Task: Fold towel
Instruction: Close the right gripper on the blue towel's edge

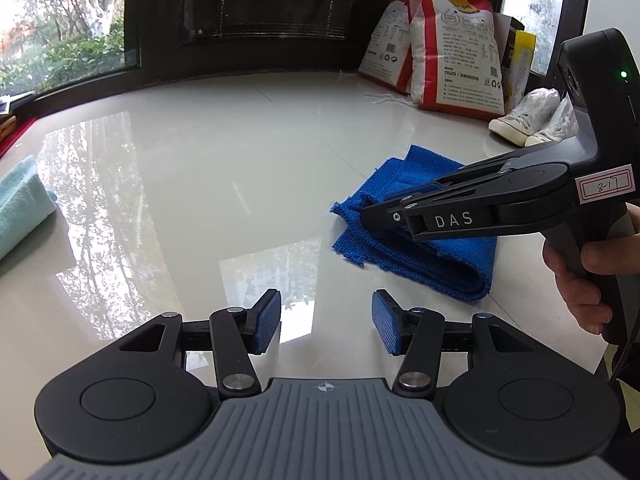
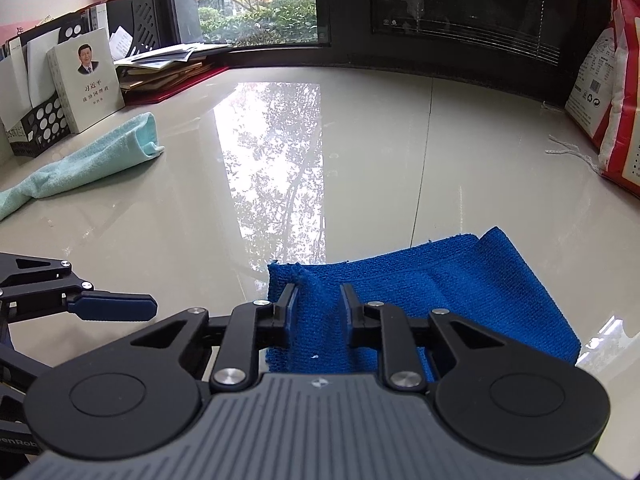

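Left wrist view. Left gripper point(image 1: 326, 322) hangs low over the glossy white table point(image 1: 200, 168), fingers pointing forward, blue pads point(image 1: 268, 322) well apart, nothing between them. Ahead and to the right lies the blue towel point(image 1: 420, 256), folded into a thick stack, flat on the table with the rounded fold toward the near right. Right gripper point(image 1: 384, 216) comes in from the right, held by a bare hand point(image 1: 580, 276) wrapped around its grip; it points leftward, tilted slightly down, tips over the towel's left edge. From this side I cannot tell how far its jaws stand apart. Rice bags point(image 1: 448, 52) and white sneakers point(image 1: 528, 116) stand behind, a pale green cloth point(image 1: 20, 204) at the left edge.

Right wrist view. Right gripper point(image 2: 318, 308) sits right above the blue towel point(image 2: 460, 296), fingers part-way apart with a raised pucker of towel fabric standing between them; the pads look close to the cloth but not squeezing it. Left gripper point(image 2: 116, 306) shows at the left edge, level, just beside the towel and clear of it. Pale green cloth point(image 2: 88, 156) lies far left near a book point(image 2: 86, 80) and file racks.
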Available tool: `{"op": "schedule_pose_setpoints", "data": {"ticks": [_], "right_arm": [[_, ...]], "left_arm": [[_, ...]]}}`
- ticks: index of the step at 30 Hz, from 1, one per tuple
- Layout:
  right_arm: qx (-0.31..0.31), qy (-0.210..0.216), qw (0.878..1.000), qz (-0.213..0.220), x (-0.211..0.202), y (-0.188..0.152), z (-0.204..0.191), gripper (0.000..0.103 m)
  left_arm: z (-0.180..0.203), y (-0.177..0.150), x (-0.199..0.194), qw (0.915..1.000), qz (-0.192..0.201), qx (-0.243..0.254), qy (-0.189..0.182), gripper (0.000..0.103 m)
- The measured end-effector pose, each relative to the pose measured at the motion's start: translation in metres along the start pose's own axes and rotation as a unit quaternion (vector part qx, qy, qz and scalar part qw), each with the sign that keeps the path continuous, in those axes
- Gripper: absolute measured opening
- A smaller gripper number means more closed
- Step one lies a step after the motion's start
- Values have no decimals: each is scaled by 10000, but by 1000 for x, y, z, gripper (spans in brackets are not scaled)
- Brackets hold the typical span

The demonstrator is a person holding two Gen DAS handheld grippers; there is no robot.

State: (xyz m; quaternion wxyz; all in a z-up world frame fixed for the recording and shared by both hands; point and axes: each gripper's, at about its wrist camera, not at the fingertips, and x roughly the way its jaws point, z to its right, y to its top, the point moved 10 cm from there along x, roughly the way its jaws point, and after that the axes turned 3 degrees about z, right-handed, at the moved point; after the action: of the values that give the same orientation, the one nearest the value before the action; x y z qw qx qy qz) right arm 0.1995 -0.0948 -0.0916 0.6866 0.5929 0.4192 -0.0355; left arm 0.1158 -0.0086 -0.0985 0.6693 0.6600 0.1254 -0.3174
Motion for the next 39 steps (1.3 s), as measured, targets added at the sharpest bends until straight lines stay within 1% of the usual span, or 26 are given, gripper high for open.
{"op": "schedule_pose_setpoints", "data": {"ticks": [3, 5, 6, 12, 20, 29, 30, 32, 33, 35, 39], "right_arm": [[18, 2, 10000, -1, 1, 0, 0, 25], [48, 7, 10000, 4, 1, 0, 0, 28], [63, 9, 10000, 7, 1, 0, 0, 29], [153, 24, 9999, 23, 1, 0, 1, 26], [319, 84, 9994, 104, -4, 2, 3, 27], [314, 88, 9994, 104, -4, 2, 3, 26], [305, 76, 9995, 103, -4, 1, 3, 26], [299, 57, 9995, 107, -4, 1, 4, 16], [300, 50, 9995, 111, -4, 1, 4, 14], [288, 12, 9995, 118, -4, 0, 6, 6], [268, -13, 9995, 162, -6, 0, 7, 3]], "left_arm": [[-1, 0, 0, 10000, 0, -13, 9, 54], [-2, -1, 0, 10000, 0, -21, 14, 54], [-2, -1, 0, 10000, 0, -25, 17, 54], [-4, -1, 0, 10000, 3, -53, 30, 56], [-2, -1, 0, 10000, -13, -29, 15, 56], [-3, -1, -1, 10000, -7, -23, 31, 56], [-3, -1, -1, 10000, -5, -25, 35, 56], [-4, 0, -2, 10000, 9, -41, 41, 57], [-4, 0, -2, 10000, 14, -49, 41, 56], [-4, 1, -2, 10000, 17, -70, 47, 57], [-4, 3, -2, 10000, 24, -93, 28, 57]]}}
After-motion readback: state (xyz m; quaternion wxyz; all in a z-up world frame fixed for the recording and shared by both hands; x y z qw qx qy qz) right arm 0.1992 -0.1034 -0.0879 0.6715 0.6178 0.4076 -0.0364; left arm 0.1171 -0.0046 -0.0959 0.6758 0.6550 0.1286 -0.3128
